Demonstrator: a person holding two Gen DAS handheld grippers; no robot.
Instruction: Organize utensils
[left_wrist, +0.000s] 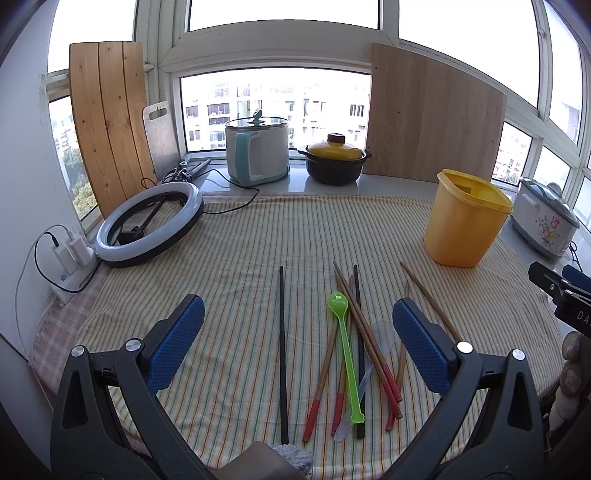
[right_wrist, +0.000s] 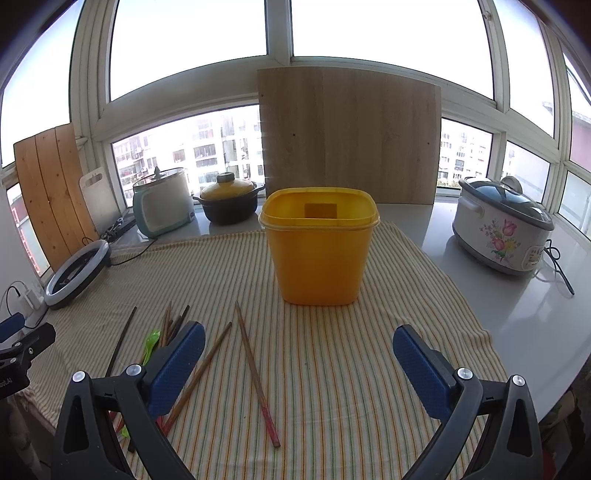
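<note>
A pile of utensils lies on the striped cloth (left_wrist: 240, 240): a green plastic spoon (left_wrist: 345, 350), a clear spoon (left_wrist: 382, 334), several wooden chopsticks with red ends (left_wrist: 373, 343) and a lone black chopstick (left_wrist: 282, 350). The yellow tub (left_wrist: 463, 218) stands open at the back right; it also shows in the right wrist view (right_wrist: 319, 251). My left gripper (left_wrist: 297, 343) is open and empty above the pile. My right gripper (right_wrist: 299, 369) is open and empty, facing the tub, with one wooden chopstick (right_wrist: 256, 373) between its fingers on the cloth.
A ring light (left_wrist: 147, 221) and charger (left_wrist: 70, 254) lie at the left. A rice cooker (left_wrist: 258, 151), a black pot with yellow lid (left_wrist: 336, 158), wooden boards (left_wrist: 432, 118) and a floral slow cooker (right_wrist: 502, 225) line the windowsill and counter.
</note>
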